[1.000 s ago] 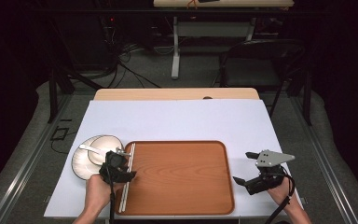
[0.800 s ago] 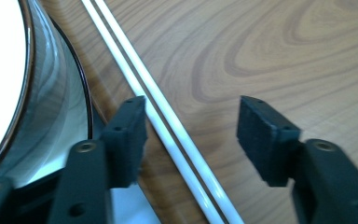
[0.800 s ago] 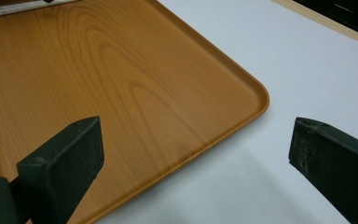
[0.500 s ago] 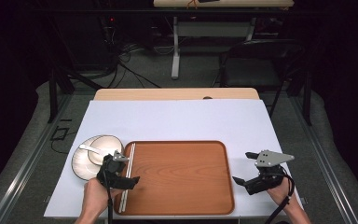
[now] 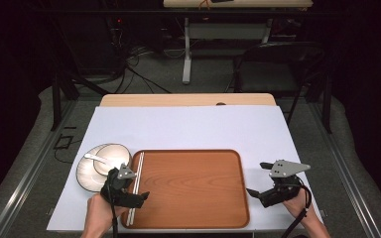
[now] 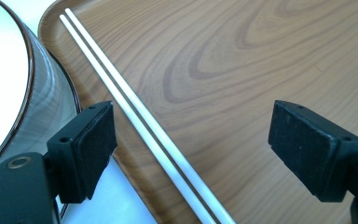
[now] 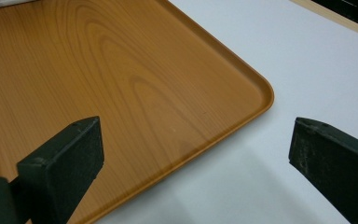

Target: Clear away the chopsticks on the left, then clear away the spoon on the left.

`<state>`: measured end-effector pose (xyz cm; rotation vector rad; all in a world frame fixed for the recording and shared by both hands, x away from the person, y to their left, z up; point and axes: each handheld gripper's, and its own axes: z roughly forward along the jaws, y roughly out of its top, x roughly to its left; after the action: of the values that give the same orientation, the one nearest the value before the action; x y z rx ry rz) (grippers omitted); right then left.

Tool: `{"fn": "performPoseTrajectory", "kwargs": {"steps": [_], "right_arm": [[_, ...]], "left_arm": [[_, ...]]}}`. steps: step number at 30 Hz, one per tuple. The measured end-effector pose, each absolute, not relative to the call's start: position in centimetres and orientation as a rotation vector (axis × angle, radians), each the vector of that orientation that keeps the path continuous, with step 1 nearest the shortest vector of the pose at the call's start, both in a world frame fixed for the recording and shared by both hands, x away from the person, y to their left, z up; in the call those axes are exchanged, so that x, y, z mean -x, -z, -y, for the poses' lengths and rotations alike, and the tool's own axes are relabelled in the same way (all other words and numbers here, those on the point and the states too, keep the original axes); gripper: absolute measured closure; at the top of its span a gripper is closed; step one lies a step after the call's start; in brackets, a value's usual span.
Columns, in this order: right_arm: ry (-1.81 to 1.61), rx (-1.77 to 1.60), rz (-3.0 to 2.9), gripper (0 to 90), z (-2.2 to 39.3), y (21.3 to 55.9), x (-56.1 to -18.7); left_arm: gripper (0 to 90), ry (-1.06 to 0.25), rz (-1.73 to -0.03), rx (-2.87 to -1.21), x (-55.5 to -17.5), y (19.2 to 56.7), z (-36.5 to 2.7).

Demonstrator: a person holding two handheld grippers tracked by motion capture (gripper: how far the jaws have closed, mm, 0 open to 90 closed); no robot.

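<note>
Surface: white sheet (image 5: 188,126) over the table, dark floor beyond it in the upper frame.
Dishes: two, a plate (image 5: 87,171) with a small bowl (image 5: 113,157) on it (a white spoon rests there), lower left, touching the tray's left rim.
Left gripper (image 5: 138,197): jaws wide and just been opening, pads clear of the chopsticks that lie between them.
Chopsticks (image 6: 135,112): two, white, side by side along the tray's left edge.
Tray (image 5: 193,186): one, wooden, bottom centre, its middle bare.
Right gripper (image 5: 256,192): jaws apart, holding nothing, astride the tray's lower right corner; open sheet beside it.
</note>
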<state>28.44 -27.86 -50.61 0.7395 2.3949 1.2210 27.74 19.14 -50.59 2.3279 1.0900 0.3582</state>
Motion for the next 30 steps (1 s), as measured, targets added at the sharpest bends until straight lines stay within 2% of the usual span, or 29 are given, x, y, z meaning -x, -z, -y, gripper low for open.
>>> {"fn": "performPoseTrajectory", "kwargs": {"steps": [16,30], "right_arm": [[-1.223,-0.735,-2.397,2.6,27.7,50.6,-28.6],[-1.205,-0.745,-2.398,2.6,27.8,50.8,-28.4]], "left_arm": [[1.7,-0.359,-1.041,-2.284,-26.5,49.1,-19.5],[0.0,-0.391,-1.057,-2.189,-26.9,47.5,-21.1]]}}
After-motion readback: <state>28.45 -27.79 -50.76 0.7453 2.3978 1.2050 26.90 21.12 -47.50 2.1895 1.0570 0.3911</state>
